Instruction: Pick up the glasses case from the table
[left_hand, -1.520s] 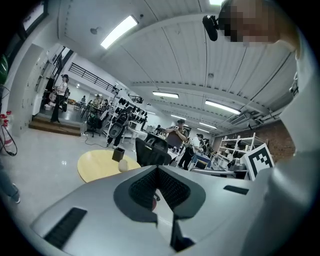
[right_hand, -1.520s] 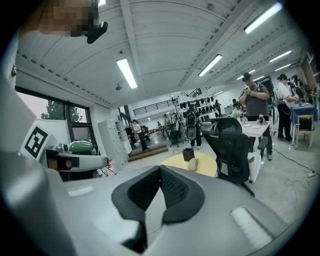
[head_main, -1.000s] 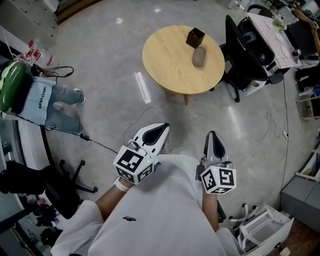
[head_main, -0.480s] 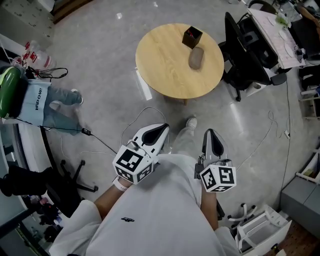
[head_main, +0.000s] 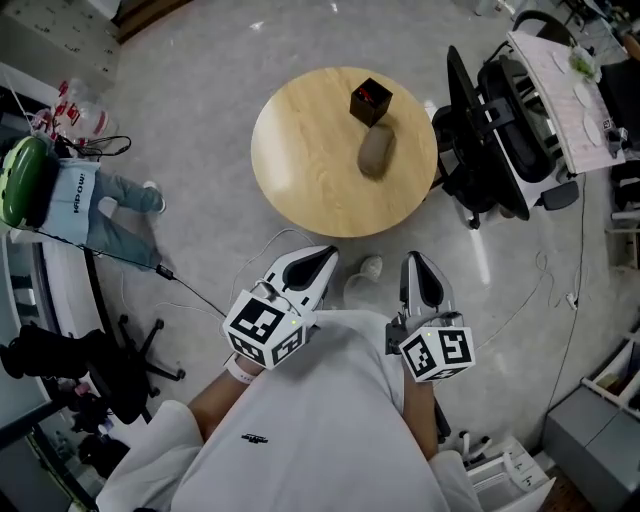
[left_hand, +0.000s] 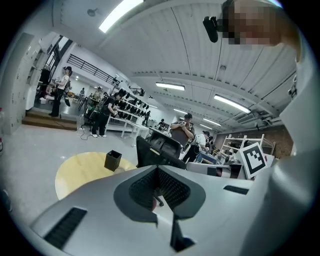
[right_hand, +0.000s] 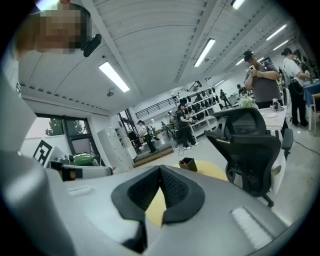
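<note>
The glasses case (head_main: 375, 152), a grey-brown oval, lies on the round wooden table (head_main: 310, 170), right of centre. A small black box (head_main: 370, 102) stands just beyond it. I hold both grippers close to my chest, well short of the table's near edge. My left gripper (head_main: 325, 256) is shut and empty, and so is my right gripper (head_main: 417, 260). In the left gripper view the shut left gripper (left_hand: 159, 168) covers the case, leaving only the table (left_hand: 80, 172) and the box (left_hand: 113, 160) in sight. The right gripper view shows the shut right gripper (right_hand: 160, 168) below the box (right_hand: 188, 163).
A black office chair (head_main: 490, 130) stands right against the table's right side, with a paper-covered desk (head_main: 570, 85) beyond it. Cables (head_main: 200, 290) trail over the grey floor. A green object (head_main: 25, 175) and a chair base (head_main: 150, 360) sit at the left.
The table, case and box have come nearer and slid down in the head view as I walked toward them. Both grippers stay shut in the same place before my chest.
</note>
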